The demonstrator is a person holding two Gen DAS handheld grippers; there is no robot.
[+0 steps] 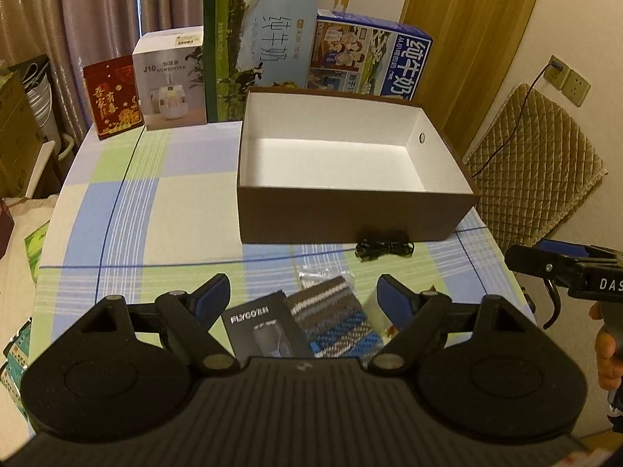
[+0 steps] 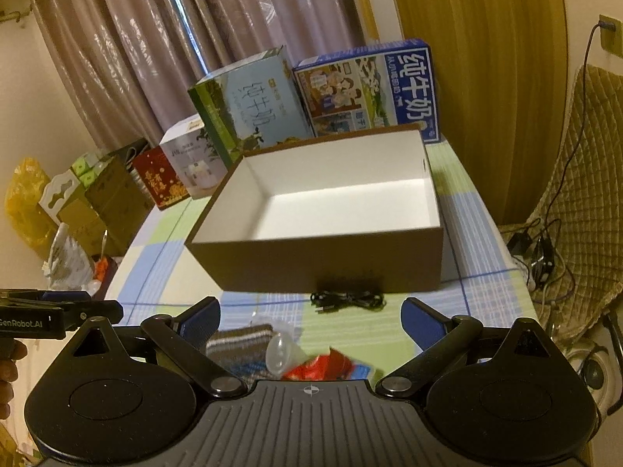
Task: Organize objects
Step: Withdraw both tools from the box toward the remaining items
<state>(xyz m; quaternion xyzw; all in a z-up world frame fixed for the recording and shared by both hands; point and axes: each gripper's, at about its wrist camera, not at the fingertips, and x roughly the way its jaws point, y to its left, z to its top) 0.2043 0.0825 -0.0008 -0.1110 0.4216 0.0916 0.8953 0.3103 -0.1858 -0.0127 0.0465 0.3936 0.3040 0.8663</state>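
An empty brown box (image 1: pixel 350 210) (image 2: pixel 323 264) with a white inside stands open on the checked tablecloth. A coiled black cable (image 1: pixel 383 250) (image 2: pixel 348 300) lies against its front wall. My left gripper (image 1: pixel 303 295) is open above a black FLYCO box (image 1: pixel 263 329) and a striped knitted cloth (image 1: pixel 335 319). My right gripper (image 2: pixel 311 319) is open over the same cloth (image 2: pixel 237 344), a clear plastic cup (image 2: pixel 282 352) and a red packet (image 2: pixel 327 366). Neither gripper touches anything.
Along the table's far edge stand a red carton (image 1: pixel 113 103), a white humidifier box (image 1: pixel 171 81) and two milk cartons (image 1: pixel 261 54) (image 1: pixel 370 62). A padded chair (image 1: pixel 533 163) sits to the right. A person's hand (image 1: pixel 607 354) holds the other gripper.
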